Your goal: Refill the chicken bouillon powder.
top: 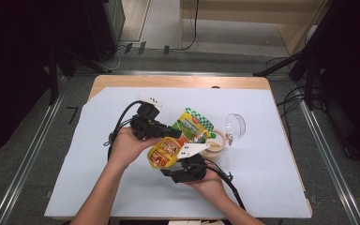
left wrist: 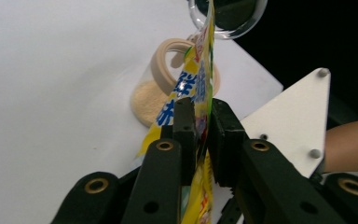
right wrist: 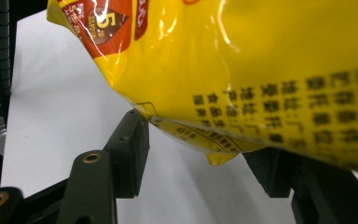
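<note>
A yellow and green printed pouch (top: 180, 138) hangs above the white sheet between both hands. My left gripper (top: 171, 133) comes in from the left and is shut on the pouch's edge; in the left gripper view the two black jaws (left wrist: 203, 116) clamp the thin pouch (left wrist: 200, 70) edge-on. My right gripper (top: 176, 165) sits just below the pouch, its white three-cornered plate (top: 194, 150) on top. In the right gripper view the jaws (right wrist: 200, 140) stand apart under the pouch's lower corner (right wrist: 223, 156), not pressing it; the right jaw is partly hidden behind the pouch (right wrist: 242, 60).
A clear jar with a tan rim and beige powder (top: 217, 143) stands just right of the pouch, also in the left gripper view (left wrist: 168, 79). Its clear lid (top: 235, 124) lies beyond it. The white sheet (top: 262, 159) covers the wooden table, with bare room on both sides.
</note>
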The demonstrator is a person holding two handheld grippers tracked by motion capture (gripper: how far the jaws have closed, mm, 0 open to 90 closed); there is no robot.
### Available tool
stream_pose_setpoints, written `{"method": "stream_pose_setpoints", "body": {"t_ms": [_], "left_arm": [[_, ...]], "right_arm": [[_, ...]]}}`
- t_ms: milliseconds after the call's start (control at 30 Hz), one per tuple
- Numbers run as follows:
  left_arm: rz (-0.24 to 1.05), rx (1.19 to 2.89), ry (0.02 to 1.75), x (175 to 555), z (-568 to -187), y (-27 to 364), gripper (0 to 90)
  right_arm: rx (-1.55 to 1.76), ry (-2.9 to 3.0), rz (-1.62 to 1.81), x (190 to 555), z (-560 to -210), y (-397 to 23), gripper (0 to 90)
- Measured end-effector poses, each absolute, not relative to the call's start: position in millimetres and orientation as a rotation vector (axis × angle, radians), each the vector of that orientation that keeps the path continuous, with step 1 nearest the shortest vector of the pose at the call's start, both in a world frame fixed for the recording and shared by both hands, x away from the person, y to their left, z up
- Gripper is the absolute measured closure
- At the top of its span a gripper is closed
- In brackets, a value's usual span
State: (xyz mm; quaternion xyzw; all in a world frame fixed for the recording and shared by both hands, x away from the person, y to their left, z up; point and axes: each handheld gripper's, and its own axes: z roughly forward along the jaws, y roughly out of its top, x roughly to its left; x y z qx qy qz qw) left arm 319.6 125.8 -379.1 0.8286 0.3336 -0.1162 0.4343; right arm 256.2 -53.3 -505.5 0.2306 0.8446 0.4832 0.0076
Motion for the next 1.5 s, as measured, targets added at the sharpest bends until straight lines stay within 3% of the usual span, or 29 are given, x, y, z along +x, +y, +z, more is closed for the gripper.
{"method": "stream_pose_setpoints", "body": {"t_ms": [467,900,1500], "left_arm": [[-0.241,2.085,0.835,319,-382,121,88.6],[-0.237,2.087,0.802,317,-375,130,89.3],[-0.182,1.962,0.859,322,-360,172,89.1]], "right_arm": [[0.653,2.687,1.449,251,-514,-45,44.3],[0.652,2.661,1.48,250,-511,-46,43.0],[0.708,2.603,1.537,258,-505,-56,42.9]]}}
